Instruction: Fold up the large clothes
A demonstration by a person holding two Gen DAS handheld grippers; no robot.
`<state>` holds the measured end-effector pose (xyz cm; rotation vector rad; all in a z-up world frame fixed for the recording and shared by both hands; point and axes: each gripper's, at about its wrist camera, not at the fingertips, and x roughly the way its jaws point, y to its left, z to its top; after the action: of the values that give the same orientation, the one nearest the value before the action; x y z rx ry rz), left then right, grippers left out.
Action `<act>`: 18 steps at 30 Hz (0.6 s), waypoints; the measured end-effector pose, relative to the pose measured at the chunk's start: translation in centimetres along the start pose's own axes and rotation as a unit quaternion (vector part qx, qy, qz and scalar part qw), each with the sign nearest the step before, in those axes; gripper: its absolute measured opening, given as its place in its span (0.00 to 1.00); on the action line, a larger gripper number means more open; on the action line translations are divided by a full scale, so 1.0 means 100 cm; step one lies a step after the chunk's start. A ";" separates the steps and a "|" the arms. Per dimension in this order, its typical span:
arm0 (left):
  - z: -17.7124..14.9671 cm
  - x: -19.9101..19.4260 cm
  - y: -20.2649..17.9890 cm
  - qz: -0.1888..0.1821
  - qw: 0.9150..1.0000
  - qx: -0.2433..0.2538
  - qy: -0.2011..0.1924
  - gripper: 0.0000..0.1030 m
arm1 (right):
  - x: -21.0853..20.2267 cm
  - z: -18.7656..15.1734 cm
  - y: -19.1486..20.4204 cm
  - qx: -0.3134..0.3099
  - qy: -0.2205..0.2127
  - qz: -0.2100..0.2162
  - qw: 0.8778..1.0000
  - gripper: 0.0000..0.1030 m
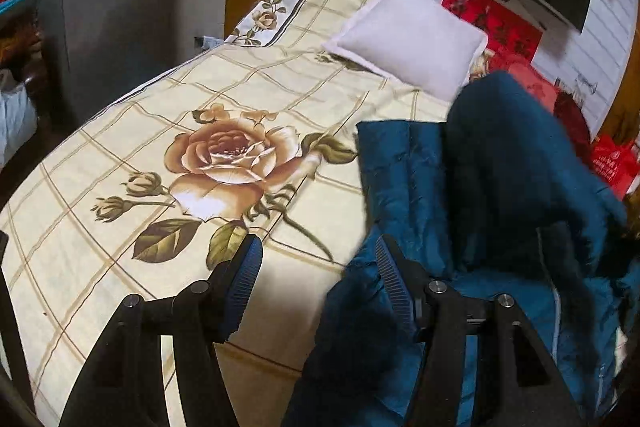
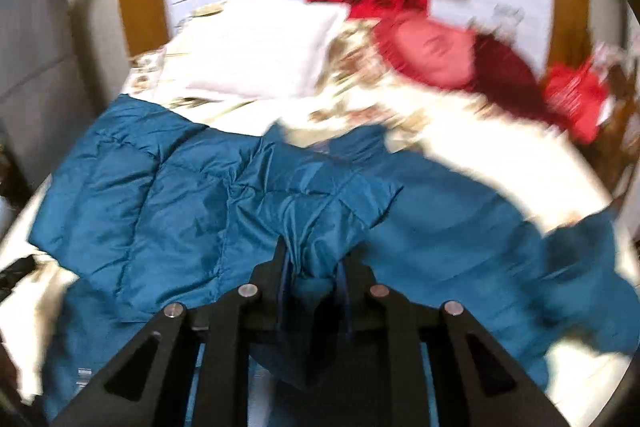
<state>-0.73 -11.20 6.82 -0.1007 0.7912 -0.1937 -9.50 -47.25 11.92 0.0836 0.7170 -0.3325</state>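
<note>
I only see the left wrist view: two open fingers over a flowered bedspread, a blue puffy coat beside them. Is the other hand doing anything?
Observer: Yes. The right gripper is shut on a bunched fold of the blue quilted puffer coat.
Operator: Is the coat folded yet?
Observer: No. It lies spread across the cream flowered bedspread, below the white pillow.
Operator: Anything else there?
Observer: A red heart-shaped cushion lies to the right of the pillow.
</note>
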 end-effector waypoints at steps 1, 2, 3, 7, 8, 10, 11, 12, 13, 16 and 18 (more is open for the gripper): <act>-0.001 0.002 -0.001 0.002 1.000 0.002 0.003 0.66 | 0.003 0.001 -0.008 -0.003 0.002 -0.020 1.000 0.20; -0.001 0.005 -0.002 0.003 1.000 0.003 0.007 0.66 | 0.005 0.000 -0.015 -0.005 0.006 -0.035 0.999 0.20; -0.002 0.007 -0.003 0.002 1.000 0.003 0.010 0.66 | 0.010 -0.002 -0.022 -0.008 0.011 -0.051 0.999 0.20; -0.005 0.012 -0.010 0.002 1.000 0.015 0.014 0.66 | 0.043 -0.012 -0.051 -0.025 0.042 -0.125 0.991 0.20; -0.006 0.013 -0.012 0.001 1.000 0.020 0.014 0.66 | 0.054 -0.014 -0.058 -0.034 0.052 -0.144 0.988 0.20; -0.006 0.014 -0.016 -0.004 1.000 0.026 0.012 0.66 | 0.069 -0.019 -0.070 -0.053 0.067 -0.170 0.982 0.20; -0.006 0.014 -0.017 -0.010 1.000 0.028 0.009 0.66 | 0.076 -0.021 -0.073 -0.058 0.078 -0.175 0.980 0.20; -0.005 0.014 -0.020 -0.020 0.999 0.030 0.006 0.66 | 0.084 -0.023 -0.078 -0.058 0.092 -0.168 0.980 0.20; -0.005 0.013 -0.022 -0.029 0.999 0.033 0.003 0.66 | 0.090 -0.024 -0.085 -0.047 0.105 -0.154 0.981 0.24; -0.005 0.012 -0.032 -0.044 0.998 0.049 -0.004 0.66 | 0.069 -0.024 -0.098 -0.004 0.094 -0.145 0.985 0.48; -0.004 0.011 -0.038 -0.044 0.997 0.059 -0.007 0.66 | 0.048 -0.019 -0.107 0.023 0.064 -0.137 0.988 0.60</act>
<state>-0.74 -15.19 6.42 -0.0246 0.7605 -0.3224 -10.83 -58.24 7.75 0.0495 0.8498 -0.6118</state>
